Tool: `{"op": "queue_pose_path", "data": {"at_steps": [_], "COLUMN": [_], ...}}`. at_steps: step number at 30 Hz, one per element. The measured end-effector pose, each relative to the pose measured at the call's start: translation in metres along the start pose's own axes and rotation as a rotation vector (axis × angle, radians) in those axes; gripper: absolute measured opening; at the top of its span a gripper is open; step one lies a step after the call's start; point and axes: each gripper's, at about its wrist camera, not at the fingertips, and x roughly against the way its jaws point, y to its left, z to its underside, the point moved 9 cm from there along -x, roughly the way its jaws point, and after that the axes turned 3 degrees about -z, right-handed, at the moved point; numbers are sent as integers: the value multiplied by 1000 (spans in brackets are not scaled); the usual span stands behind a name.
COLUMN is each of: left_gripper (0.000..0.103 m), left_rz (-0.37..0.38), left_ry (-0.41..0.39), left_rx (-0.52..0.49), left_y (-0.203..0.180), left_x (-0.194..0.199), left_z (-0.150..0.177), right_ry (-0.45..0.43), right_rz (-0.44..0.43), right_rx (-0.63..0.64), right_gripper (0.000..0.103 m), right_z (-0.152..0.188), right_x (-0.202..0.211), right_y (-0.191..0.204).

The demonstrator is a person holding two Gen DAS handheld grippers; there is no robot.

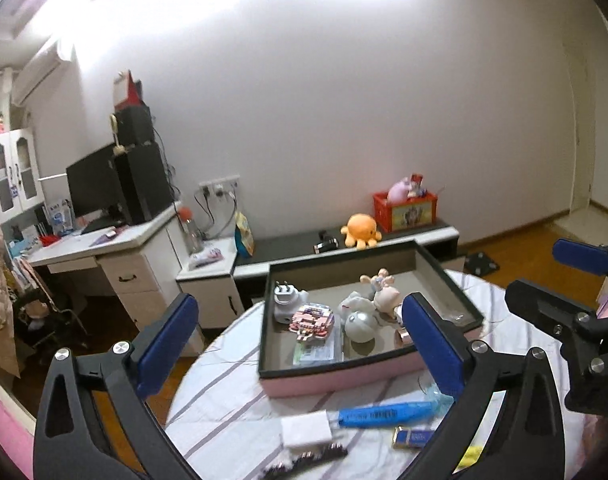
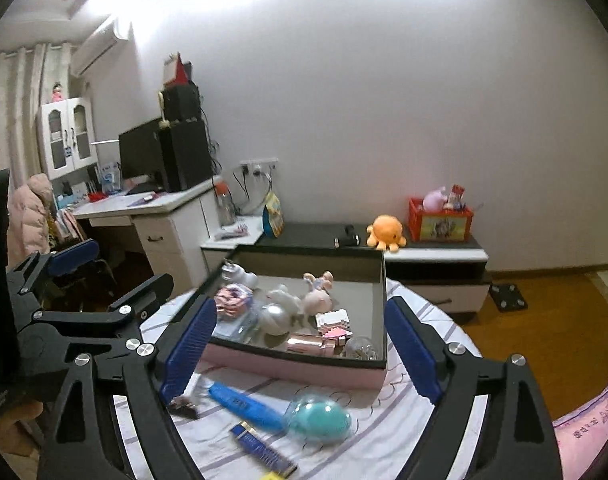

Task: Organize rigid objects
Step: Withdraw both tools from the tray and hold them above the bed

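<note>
Both grippers hang above the round table with their jaws spread wide and nothing between them; the left gripper and the right gripper each hold only air.

The pink box lies ahead of both tools and already carries a plug, figurines, a ball and a rose-gold tube; the loose pieces lie nearer, just below the fingertips on the striped cloth.

The relation that counts is that of the blue brush with the teal egg-shaped piece at its end: from the right gripper it sits low and slightly left of centre, its long axis running from near the left pad down toward the right, so skewed to the line between the pads rather than square to it. From the left gripper the same brush lies low and right, almost under the right pad, long axis nearly level.

My judgement: the right gripper is the better placed of the 2, needing a drop and a small wrist turn; the blue case lies nearer still, beside it.
</note>
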Motion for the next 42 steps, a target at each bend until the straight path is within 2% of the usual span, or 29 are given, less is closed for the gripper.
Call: {"op": "queue_pose_path", "data": {"at_steps": [2,3,11,16,18,28,42], "left_gripper": [103,103,103,103,103,103,103], "left_rz": [-5,-9,-30,-31,-33,-44,-40], "left_ry": [-29,-40,-141,-170,-185,-231,-253], "left_rx": [17,23,94,155,151,159,144], "left_y": [9,12,29,29,29,31,28], "left_x": [26,35,128,170,182,214,228], "left_z": [-3,-4,7,23,25,22,20], "right_ry": [-29,-43,-166,-219,-242,-301,-317], "right_rz": [1,1,21,19,20,39,39], "right_rx": [13,17,54,63,52,71,68], "right_gripper": [90,103,103,103,103,103,103], "right_z": [-2,-4,-3,8,11,13,18], "right_x": [19,30,112,149,160,199,212], "right_y": [8,12,48,67,72,84,81]}}
